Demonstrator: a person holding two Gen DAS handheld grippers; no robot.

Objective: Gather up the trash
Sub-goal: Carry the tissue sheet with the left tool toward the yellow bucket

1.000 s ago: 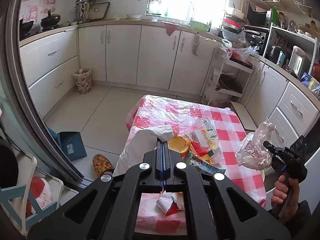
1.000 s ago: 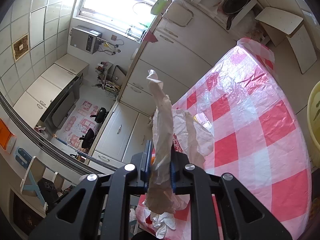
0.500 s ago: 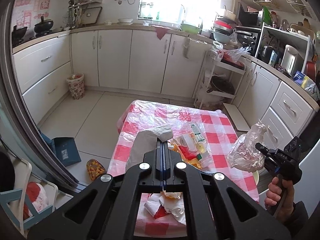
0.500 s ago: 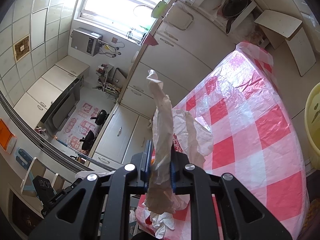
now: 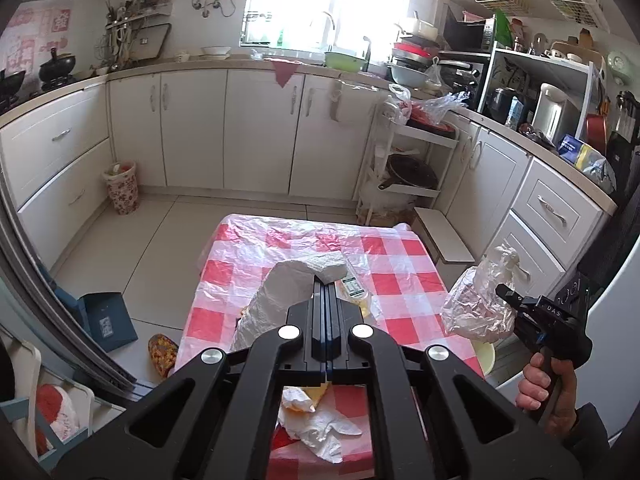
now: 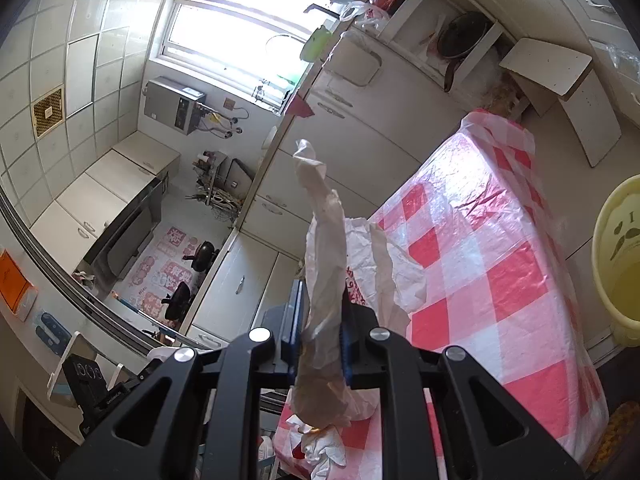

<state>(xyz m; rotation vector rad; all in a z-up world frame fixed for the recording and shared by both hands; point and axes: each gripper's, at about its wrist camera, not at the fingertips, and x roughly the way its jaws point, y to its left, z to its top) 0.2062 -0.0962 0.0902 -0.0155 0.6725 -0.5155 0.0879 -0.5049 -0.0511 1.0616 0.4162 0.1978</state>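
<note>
a red-checked table carries crumpled tissues and a small bottle.

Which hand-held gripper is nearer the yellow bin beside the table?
Right. The right hand-held gripper, shut on a crumpled clear bag, hangs just above the yellow bin. The left hand-held gripper is over the table, holding a white bag.

Beneath the left tongs, crumpled tissues and most of a clear wrapper on the tabletop are hidden, while right of the right tongs a yellow bin is cut by the frame edge.
</note>
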